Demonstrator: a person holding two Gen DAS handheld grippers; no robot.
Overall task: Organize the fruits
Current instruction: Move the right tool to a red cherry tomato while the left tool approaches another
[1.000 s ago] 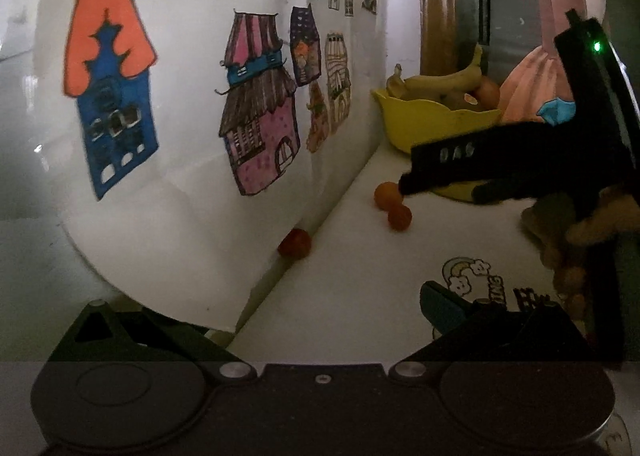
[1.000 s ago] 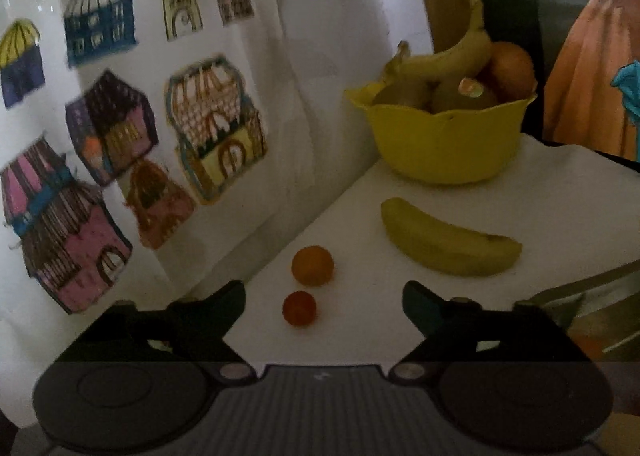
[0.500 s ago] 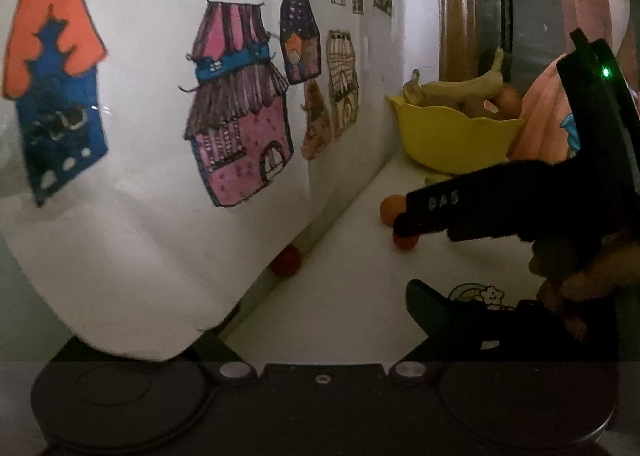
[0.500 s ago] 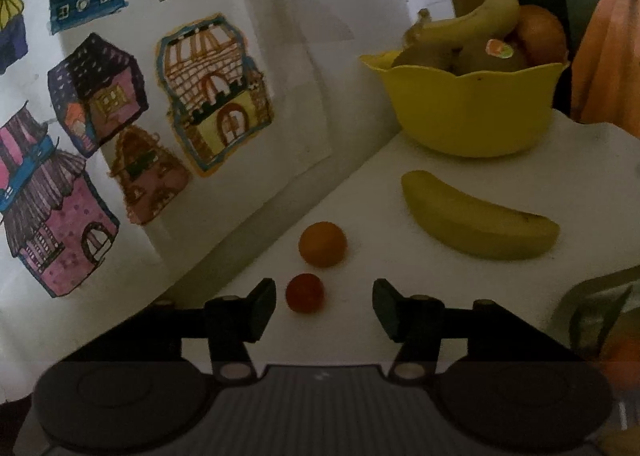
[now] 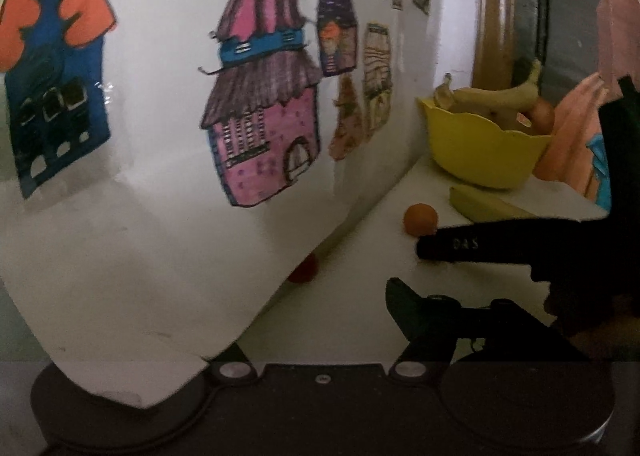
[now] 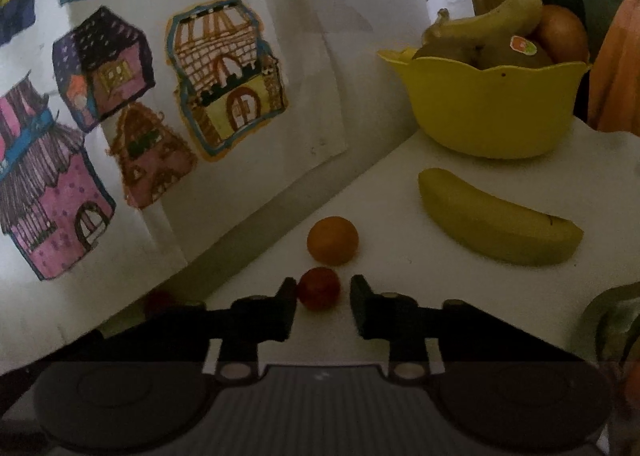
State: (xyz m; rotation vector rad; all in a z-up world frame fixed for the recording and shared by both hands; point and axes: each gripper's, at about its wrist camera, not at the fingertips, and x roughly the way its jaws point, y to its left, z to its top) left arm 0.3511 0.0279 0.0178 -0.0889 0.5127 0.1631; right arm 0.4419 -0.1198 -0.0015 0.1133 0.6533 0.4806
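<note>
1. Left wrist view: the black hand-held left gripper has just been closing. Only one finger shows, off to the right. The other is hidden behind the hanging white paper sheet of drawn houses, so the jaws look half spread with nothing between them.
2. Just above it, at centre, a small round red fruit lies on the white table, half under the paper's edge. This hand is the nearer one to it.
3. At right, the black right gripper reaches in below the round orange fruit.
4. Right wrist view: those jaws have just been closing and seem to pinch a second small red fruit at lower centre. The left pad is against it and a sliver of table shows on its right.
5. The loose yellow banana lies with its long axis running from centre to lower right, below the yellow plastic bowl.
6. Counted: two red fruits, one orange, one loose banana and one bowl already holding fruit.
</note>
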